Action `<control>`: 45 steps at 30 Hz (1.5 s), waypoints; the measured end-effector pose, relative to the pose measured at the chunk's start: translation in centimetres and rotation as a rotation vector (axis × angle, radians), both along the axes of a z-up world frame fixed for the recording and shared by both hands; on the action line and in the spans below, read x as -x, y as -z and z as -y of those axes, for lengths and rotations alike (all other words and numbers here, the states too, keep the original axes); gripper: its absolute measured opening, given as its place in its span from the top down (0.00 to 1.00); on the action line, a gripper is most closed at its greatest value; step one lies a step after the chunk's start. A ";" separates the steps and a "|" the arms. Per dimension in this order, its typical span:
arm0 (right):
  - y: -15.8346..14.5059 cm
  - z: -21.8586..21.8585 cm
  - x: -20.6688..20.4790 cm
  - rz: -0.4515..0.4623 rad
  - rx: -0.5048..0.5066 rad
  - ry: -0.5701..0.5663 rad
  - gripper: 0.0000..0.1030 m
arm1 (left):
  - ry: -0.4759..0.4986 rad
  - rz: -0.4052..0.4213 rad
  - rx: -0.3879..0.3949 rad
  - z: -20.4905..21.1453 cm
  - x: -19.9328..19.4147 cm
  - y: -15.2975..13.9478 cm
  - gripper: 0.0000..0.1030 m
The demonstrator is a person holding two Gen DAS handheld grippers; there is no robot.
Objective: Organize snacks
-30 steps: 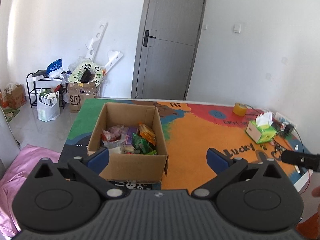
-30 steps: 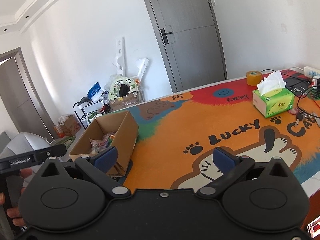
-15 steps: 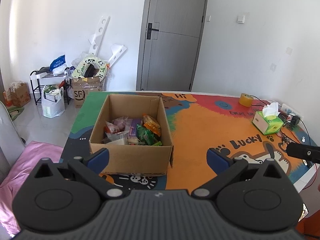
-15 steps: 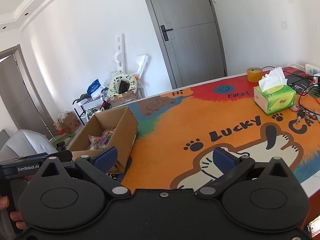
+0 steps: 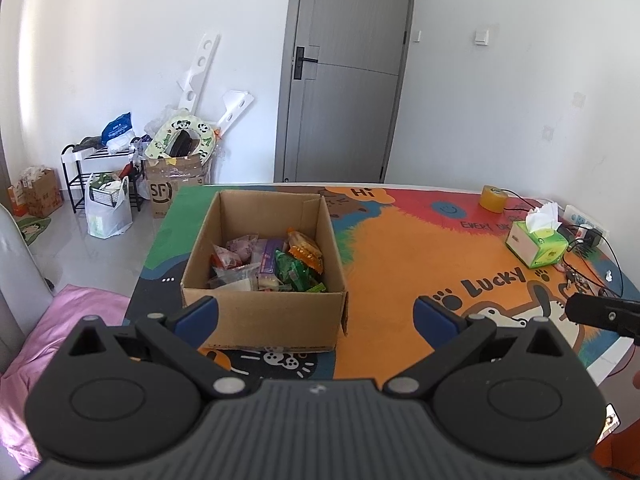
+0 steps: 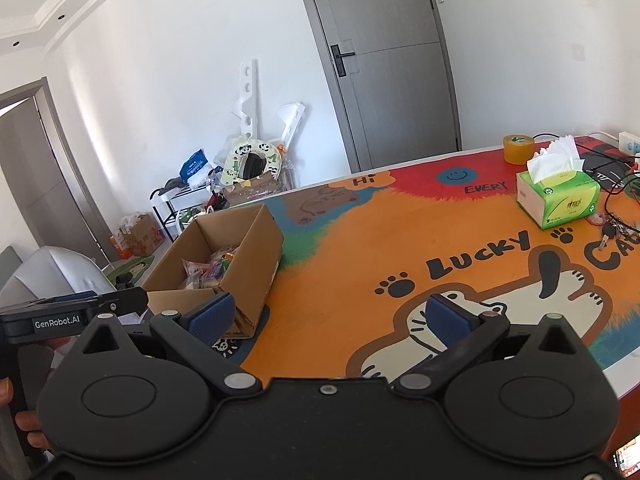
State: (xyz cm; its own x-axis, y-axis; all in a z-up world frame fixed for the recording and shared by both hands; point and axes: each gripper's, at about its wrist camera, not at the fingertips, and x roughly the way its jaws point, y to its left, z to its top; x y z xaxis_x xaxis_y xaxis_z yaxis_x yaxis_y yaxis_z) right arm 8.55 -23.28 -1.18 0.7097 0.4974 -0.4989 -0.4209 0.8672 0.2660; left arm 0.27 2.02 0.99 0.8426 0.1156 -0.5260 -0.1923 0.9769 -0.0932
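Observation:
An open cardboard box [image 5: 264, 314] stands on the left part of a colourful cartoon table mat [image 5: 408, 264]. Several snack packets [image 5: 272, 264] lie inside it. My left gripper [image 5: 316, 314] is open and empty, held back from the box's near wall. My right gripper [image 6: 328, 314] is open and empty above the mat's front edge, to the right of the box [image 6: 248, 256]. The snacks [image 6: 212, 268] show partly over the box rim in the right wrist view.
A green tissue box [image 5: 536, 242], a tape roll [image 5: 493, 199], keys and cables sit at the table's right end. The tissue box [image 6: 558, 196] also shows in the right wrist view. Bags, a rack and a carton [image 5: 172, 184] stand by the far wall.
Both grippers have drawn back and up from the table, so the box looks smaller and farther. Both stay open and empty.

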 end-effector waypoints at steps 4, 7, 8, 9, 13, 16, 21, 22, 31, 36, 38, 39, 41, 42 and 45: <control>0.0 0.0 0.1 0.001 -0.001 -0.002 0.00 | 0.003 0.001 0.005 0.0 0.0 0.0 0.00; 0.0 -0.1 0.0 -0.001 -0.001 -0.004 0.00 | 0.011 -0.006 0.019 -0.1 -0.1 0.1 0.00; -0.1 0.0 0.0 0.000 -0.001 -0.005 0.00 | 0.017 -0.012 0.030 -0.2 -0.1 0.2 0.00; -0.1 0.0 0.1 0.001 0.000 -0.006 0.00 | 0.018 -0.015 0.033 -0.2 -0.1 0.2 0.00; -0.2 0.0 0.2 0.003 0.001 -0.005 0.00 | 0.011 -0.017 0.029 -0.3 -0.1 0.3 0.00; -0.1 0.0 0.1 0.001 0.003 -0.003 0.00 | 0.008 -0.016 0.024 -0.3 -0.1 0.3 0.00; -0.1 0.0 0.1 0.002 0.003 -0.004 0.00 | 0.006 -0.016 0.022 -0.3 -0.1 0.3 0.00; -0.2 0.0 0.1 0.003 0.004 -0.005 0.00 | 0.006 -0.016 0.022 -0.4 -0.1 0.3 0.00; 0.0 -0.1 0.2 0.005 0.006 -0.010 0.00 | 0.004 -0.024 0.009 -0.2 -0.1 0.4 0.00; 0.1 -0.3 0.4 0.005 0.009 -0.015 0.00 | 0.004 -0.023 0.013 0.0 -0.2 0.3 0.00; 0.1 -0.3 0.4 0.004 0.010 -0.013 0.00 | 0.004 -0.024 0.015 0.0 -0.2 0.3 0.00; 0.1 -0.3 0.4 0.004 0.010 -0.013 0.00 | 0.004 -0.023 0.013 0.0 -0.2 0.3 0.00; 0.0 -0.3 0.4 0.004 0.010 -0.014 0.00 | 0.003 -0.024 0.015 0.0 -0.2 0.3 0.00; 0.0 -0.3 0.4 0.005 0.010 -0.014 0.00 | 0.004 -0.023 0.015 0.0 -0.2 0.3 0.00; 0.0 -0.3 0.4 0.005 0.010 -0.014 0.00 | 0.004 -0.023 0.013 0.0 -0.2 0.4 0.00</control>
State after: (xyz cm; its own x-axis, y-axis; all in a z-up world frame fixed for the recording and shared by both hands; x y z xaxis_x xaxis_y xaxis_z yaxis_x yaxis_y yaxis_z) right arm 8.14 -23.01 -1.23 0.7051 0.5023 -0.5005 -0.4342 0.8639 0.2553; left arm 0.44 2.03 0.63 0.8306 0.1057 -0.5467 -0.1909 0.9764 -0.1013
